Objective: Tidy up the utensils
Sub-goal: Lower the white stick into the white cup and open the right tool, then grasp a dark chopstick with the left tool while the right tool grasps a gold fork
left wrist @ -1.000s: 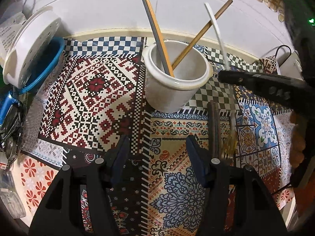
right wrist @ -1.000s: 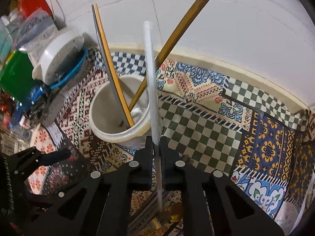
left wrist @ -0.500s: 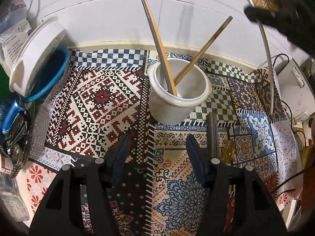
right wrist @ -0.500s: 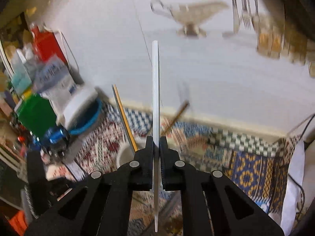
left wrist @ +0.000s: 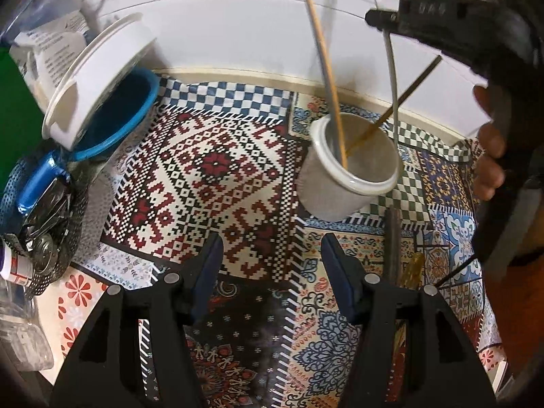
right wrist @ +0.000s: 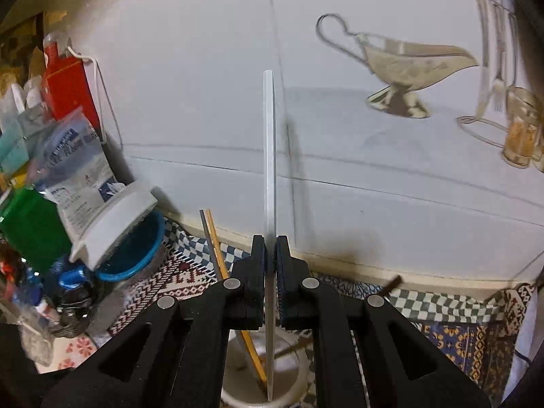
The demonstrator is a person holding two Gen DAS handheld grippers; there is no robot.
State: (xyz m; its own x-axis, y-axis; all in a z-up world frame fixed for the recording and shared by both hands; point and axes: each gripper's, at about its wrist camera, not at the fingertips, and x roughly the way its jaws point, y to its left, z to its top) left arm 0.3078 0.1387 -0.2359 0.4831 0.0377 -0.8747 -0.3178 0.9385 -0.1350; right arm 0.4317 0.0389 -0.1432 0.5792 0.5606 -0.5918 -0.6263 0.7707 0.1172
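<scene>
Right hand-held gripper [right wrist: 270,265] clamps white stick [right wrist: 268,170] above white cup [left wrist: 350,166]; left hand-held gripper [left wrist: 272,255] half-open, empty.

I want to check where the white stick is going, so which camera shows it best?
The right wrist view: the white stick runs up the middle, clamped in the right tool, its lower tip over the white cup. The left wrist view shows only its lower length hanging over the cup.
</scene>
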